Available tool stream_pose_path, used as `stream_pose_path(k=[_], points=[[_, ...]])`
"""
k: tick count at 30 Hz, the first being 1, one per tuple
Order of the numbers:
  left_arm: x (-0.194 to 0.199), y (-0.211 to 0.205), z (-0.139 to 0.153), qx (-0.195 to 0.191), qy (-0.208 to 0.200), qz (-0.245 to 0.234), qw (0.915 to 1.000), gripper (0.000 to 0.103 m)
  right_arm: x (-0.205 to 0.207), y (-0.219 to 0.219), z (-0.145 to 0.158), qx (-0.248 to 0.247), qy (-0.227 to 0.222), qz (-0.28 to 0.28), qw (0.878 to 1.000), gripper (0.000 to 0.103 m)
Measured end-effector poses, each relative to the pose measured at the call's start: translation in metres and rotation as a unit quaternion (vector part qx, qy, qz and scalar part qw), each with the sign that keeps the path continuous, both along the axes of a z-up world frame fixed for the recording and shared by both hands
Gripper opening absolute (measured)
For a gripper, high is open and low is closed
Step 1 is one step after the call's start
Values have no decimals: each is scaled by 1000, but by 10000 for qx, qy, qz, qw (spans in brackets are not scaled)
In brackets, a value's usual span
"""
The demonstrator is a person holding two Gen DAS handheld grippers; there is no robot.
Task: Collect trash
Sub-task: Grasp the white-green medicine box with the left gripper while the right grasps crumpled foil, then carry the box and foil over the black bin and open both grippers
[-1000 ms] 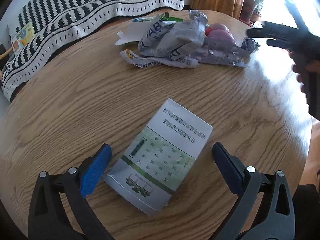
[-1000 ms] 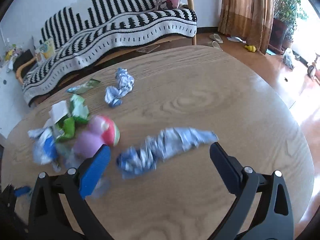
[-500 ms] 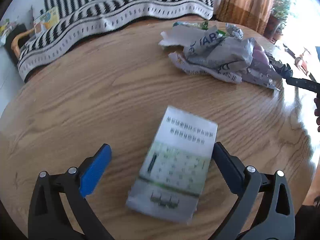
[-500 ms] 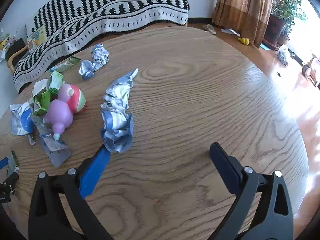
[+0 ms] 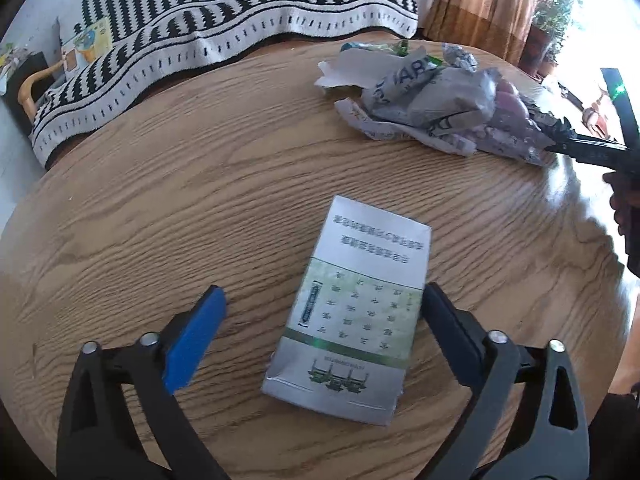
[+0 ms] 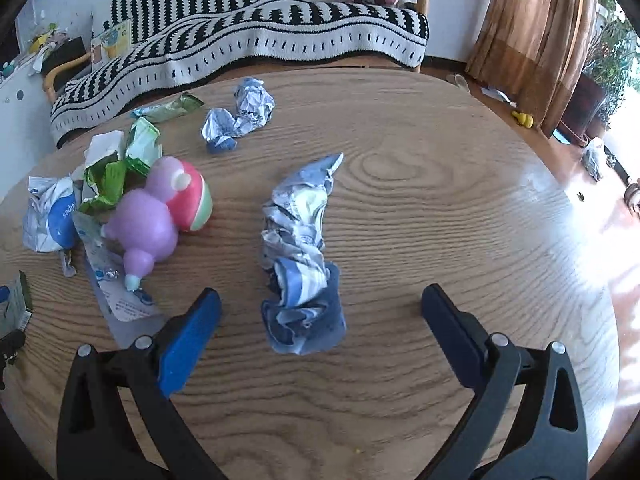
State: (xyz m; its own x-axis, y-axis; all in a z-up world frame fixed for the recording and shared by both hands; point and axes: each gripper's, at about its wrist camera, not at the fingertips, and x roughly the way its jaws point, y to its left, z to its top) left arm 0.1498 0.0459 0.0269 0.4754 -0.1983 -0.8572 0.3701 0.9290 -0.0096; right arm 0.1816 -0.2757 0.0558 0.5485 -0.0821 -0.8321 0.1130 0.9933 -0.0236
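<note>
My left gripper (image 5: pixel 322 332) is open over the round wooden table (image 5: pixel 160 208). A flat silver-and-green printed packet (image 5: pixel 356 308) lies between its fingers, its right edge against the right finger. My right gripper (image 6: pixel 320 324) is open, with a long crumpled blue-and-white wrapper (image 6: pixel 300 252) lying lengthwise between its fingers. A pile of crumpled wrappers (image 5: pixel 432 100) lies at the far right in the left wrist view. In the right wrist view I see a purple and pink plastic bottle (image 6: pixel 160 216), green wrappers (image 6: pixel 120 164) and a crumpled foil ball (image 6: pixel 244 116).
A sofa with a black-and-white striped throw (image 6: pixel 248 44) stands behind the table. Brown curtains (image 6: pixel 532 40) and potted plants are at the right. The right gripper's arm (image 5: pixel 600 148) shows at the right edge of the left wrist view. The table's edge curves close on the right.
The left gripper swung so the packet now lies nearly lengthwise between its fingers, against the right one. The right gripper turned until the blue-and-white wrapper lies centred between its fingers.
</note>
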Motion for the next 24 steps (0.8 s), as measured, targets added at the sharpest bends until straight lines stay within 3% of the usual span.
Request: stream_pose_path(k=[1,2,3,4,6,9,16,24], points=[[-2,-1,3,-28,-84,-20,10000,78,0,0,0,6,-1,36,10000,96],[-4,-2,7,-36,-174,-30,9998,55,-1,1,2,26,-37,137,9999,77],[-3,-3,7,-12,-148,15,9999,55,-4,1,7,44,-121,232,9996,26],[-3,-4,6,-16,-182,33,9998,55,-4,0,9,136,-106,252,9995,23],[-3,-5,6,-34,-203,59,9998,55,-7,-6,11,549,-52,242,9982,22],[-1,1,7,-380,-75,199,9991,55,-22,-3,21,422,-237,251,9985,22],[-18,-5,18,-640,-50,318,9974,55,-64,-10,43,783,-423,77,9960,22],[-84,-87,66,-1043,-294,-559,9925,55,-130,-20,84,834,-756,105,9936,22]])
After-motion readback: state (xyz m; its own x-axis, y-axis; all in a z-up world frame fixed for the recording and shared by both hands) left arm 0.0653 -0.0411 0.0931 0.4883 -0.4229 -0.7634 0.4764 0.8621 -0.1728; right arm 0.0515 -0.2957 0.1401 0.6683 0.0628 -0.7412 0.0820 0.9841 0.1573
